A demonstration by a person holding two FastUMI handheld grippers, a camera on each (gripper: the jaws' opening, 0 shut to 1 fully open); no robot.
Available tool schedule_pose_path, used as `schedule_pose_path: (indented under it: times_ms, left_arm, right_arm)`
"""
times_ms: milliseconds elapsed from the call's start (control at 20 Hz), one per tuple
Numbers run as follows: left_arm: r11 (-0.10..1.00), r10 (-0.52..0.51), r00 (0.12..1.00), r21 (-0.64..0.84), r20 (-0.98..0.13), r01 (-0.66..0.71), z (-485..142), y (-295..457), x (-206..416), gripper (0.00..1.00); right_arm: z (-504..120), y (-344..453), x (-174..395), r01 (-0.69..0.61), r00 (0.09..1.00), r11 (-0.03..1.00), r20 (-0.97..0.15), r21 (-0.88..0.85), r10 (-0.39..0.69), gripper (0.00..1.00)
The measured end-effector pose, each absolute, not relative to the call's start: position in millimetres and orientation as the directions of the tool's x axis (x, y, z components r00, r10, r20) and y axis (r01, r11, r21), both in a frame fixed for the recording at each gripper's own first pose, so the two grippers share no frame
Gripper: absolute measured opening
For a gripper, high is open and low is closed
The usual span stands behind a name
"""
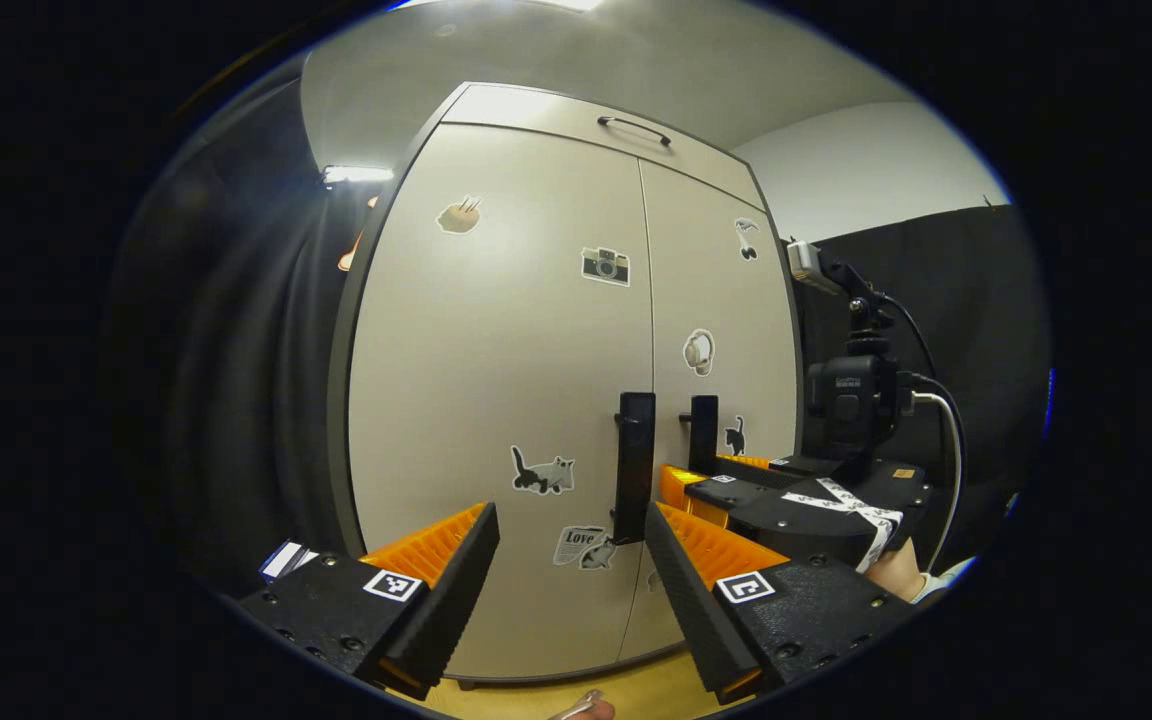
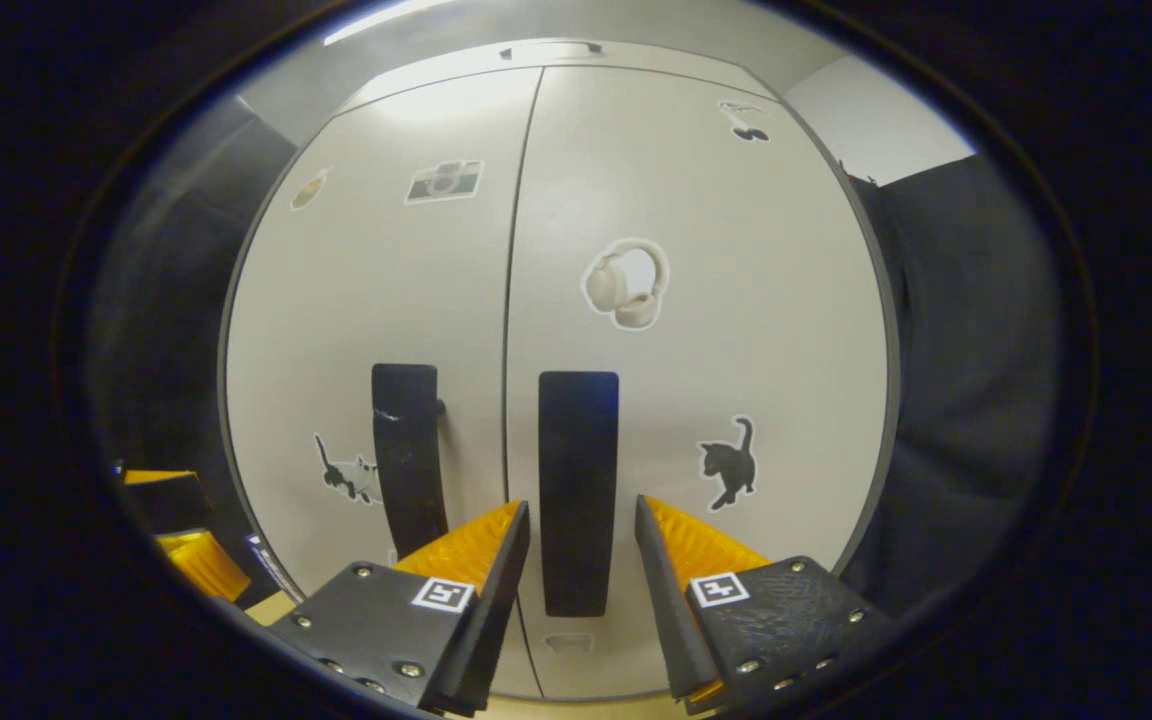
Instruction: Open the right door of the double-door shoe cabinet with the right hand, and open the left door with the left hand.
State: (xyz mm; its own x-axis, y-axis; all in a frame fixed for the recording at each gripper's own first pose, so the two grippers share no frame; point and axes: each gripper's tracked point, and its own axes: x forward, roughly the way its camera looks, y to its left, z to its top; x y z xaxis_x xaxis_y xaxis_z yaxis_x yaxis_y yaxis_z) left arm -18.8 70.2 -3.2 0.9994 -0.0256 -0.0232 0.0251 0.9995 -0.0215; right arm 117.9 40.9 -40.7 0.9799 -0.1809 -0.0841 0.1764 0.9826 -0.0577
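The shoe cabinet (image 2: 556,300) stands shut just ahead — the right gripper (image 2: 581,560), jaws open and empty, straddles the right door's handle (image 2: 577,490) and should close squarely on it before pulling, while the left gripper (image 1: 571,560) waits, also open and empty.

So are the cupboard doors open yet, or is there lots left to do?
Nothing is done yet: the right door and left door are both shut. In hand: the right tongs are open, lined up around the right handle. Left: close on it, pull, then the left tongs, also open, take the left handle.
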Motion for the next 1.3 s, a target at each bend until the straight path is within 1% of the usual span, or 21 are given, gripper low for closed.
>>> schedule_pose_path:
  times_ms: [50, 100, 300, 350, 400, 450, 750, 950, 1000, 1050, 1100, 1300]
  left_arm:
    - [0.999, -0.026, 0.999, -0.022, -0.023, 0.025, -3.2, 71.1, -18.6, 0.91]
    - [0.999, -0.026, 0.999, -0.024, -0.021, 0.025, -3.1, 71.9, -18.7, 0.92]
    - [0.999, -0.026, 0.999, -0.026, -0.019, 0.026, -2.7, 74.1, -18.2, 0.91]
    - [0.999, -0.028, 0.999, -0.027, -0.018, 0.028, -2.7, 74.1, -17.9, 0.91]
    - [0.999, -0.028, 0.999, -0.028, -0.018, 0.027, -2.8, 74.7, -17.8, 0.92]
    - [0.999, -0.026, 0.999, -0.028, -0.021, 0.026, -3.7, 75.5, -17.7, 0.91]
    - [0.999, -0.013, 0.999, -0.041, -0.033, 0.012, -7.1, 79.6, -20.7, 0.92]
    - [0.999, -0.013, 0.999, -0.042, -0.037, 0.011, -5.9, 65.8, -27.2, 0.92]
    - [0.999, -0.013, 0.999, -0.038, -0.036, 0.011, -4.4, 61.3, -29.1, 0.92]
    - [0.999, -0.009, 0.999, -0.032, -0.034, 0.008, -2.4, 55.7, -30.7, 0.92]
    - [1.000, -0.005, 0.999, -0.026, -0.034, 0.004, -1.8, 48.8, -33.2, 0.92]
    - [1.000, 0.006, 1.000, -0.013, -0.027, -0.007, 6.1, 14.8, -40.7, 0.92]
  right_arm:
    - [-38.0, 41.2, 115.9, 0.188, 0.978, 0.981, -0.079, -0.054, -0.192, 0.32]
    - [-39.4, 40.5, 115.1, 0.191, 0.978, 0.980, -0.080, -0.058, -0.195, 0.34]
    - [-39.2, 40.9, 116.1, 0.185, 0.979, 0.979, -0.071, -0.084, -0.191, 0.34]
    - [-38.7, 42.3, 114.7, 0.180, 0.980, 0.979, -0.068, -0.095, -0.186, 0.28]
    - [-39.6, 41.8, 115.2, 0.175, 0.981, 0.978, -0.068, -0.109, -0.183, 0.29]
    - [-39.3, 41.6, 115.3, 0.170, 0.981, 0.978, -0.069, -0.121, -0.179, 0.23]
    - [-39.3, 42.3, 108.8, 0.142, 0.985, 0.985, -0.088, -0.093, -0.151, 0.23]
    - [-35.7, 41.1, 84.7, 0.079, 0.991, 0.993, -0.099, -0.091, -0.088, 0.23]
    - [-34.8, 38.5, 74.4, 0.058, 0.993, 0.995, -0.102, -0.085, -0.066, 0.19]
    - [-33.0, 36.9, 66.2, 0.037, 0.993, 0.997, -0.105, -0.072, -0.044, 0.19]
    - [-31.9, 35.7, 60.0, 0.017, 0.994, 0.998, -0.109, -0.060, -0.024, 0.23]
    - [-28.3, 28.1, 35.4, -0.055, 0.991, 0.997, -0.122, -0.057, 0.048, 0.23]
